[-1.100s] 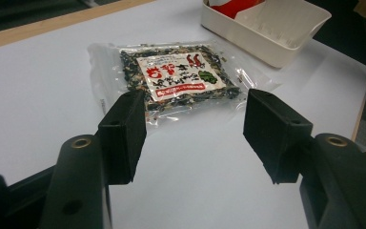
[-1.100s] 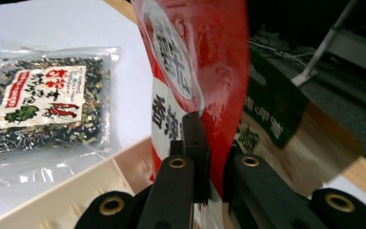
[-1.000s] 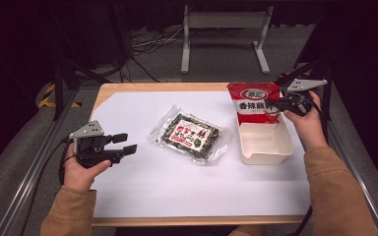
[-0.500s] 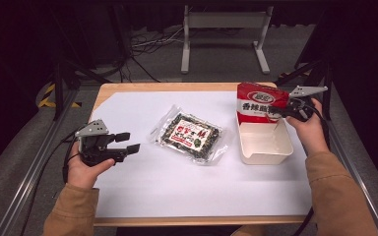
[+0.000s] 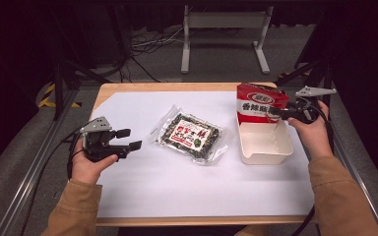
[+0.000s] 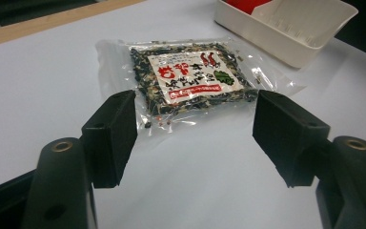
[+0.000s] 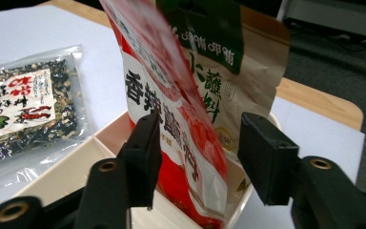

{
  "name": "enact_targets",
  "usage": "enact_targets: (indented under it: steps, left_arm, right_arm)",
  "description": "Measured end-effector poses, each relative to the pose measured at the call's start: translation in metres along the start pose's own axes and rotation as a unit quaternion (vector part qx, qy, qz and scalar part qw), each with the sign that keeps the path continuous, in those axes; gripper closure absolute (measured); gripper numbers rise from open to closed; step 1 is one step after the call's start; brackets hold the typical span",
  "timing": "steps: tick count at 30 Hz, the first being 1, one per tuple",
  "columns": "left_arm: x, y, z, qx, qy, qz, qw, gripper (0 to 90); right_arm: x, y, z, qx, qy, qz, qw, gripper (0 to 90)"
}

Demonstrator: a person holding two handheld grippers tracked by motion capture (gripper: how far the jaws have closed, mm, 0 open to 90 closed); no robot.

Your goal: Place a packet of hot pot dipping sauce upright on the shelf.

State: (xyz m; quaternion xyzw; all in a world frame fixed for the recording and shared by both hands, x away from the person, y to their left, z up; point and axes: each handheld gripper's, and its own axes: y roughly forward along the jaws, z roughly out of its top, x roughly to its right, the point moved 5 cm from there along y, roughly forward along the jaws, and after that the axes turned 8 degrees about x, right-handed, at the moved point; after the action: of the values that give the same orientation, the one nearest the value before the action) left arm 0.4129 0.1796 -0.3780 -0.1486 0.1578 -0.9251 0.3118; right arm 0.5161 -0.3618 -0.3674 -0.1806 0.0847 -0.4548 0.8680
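While right gripper point(image 5: 275, 112) has just been opening beside red bag point(image 5: 257, 102) in tray point(image 5: 266, 147), left point(image 5: 128, 139) hovers open, empty. Left gripper view: seaweed pack point(image 6: 190, 78) flat ahead. Right gripper view: bag point(image 7: 171, 124) between spread jaws, unpressed, leaning; may topple.

Tan sleeves point(image 5: 342, 196); black gripper point(image 5: 128, 139), grey plate.

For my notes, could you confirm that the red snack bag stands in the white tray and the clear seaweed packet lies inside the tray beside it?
Not quite: the clear seaweed packet lies on the white table, apart from the white tray, as the high view shows. The red snack bag does stand in the tray.
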Motion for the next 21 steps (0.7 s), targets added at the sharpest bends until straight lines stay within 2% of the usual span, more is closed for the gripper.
enact_targets:
  steps: [7,9,15,18,21]
  left_arm:
    - [-0.003,0.007,0.001,-0.005,0.005,-0.002,1.0,30.4]
    - [-0.004,0.01,0.002,-0.005,0.013,-0.001,0.9999,30.3]
    - [-0.005,0.013,0.002,-0.006,0.007,0.006,0.9999,27.6]
    - [-0.006,0.015,0.002,-0.006,0.013,0.005,0.9999,26.9]
    - [-0.005,0.015,0.001,-0.006,0.011,0.005,0.9999,26.7]
  right_arm:
    - [-0.007,-0.016,0.001,0.009,-0.001,-0.005,0.9999,45.1]
    - [-0.01,-0.019,0.002,0.008,-0.003,-0.008,0.9999,44.2]
    - [-0.02,-0.031,0.004,0.012,-0.004,-0.016,0.9998,41.0]
    - [-0.023,-0.038,0.003,0.013,-0.001,-0.023,0.9997,40.1]
    - [-0.027,-0.044,0.002,0.018,0.002,-0.019,0.9996,39.9]
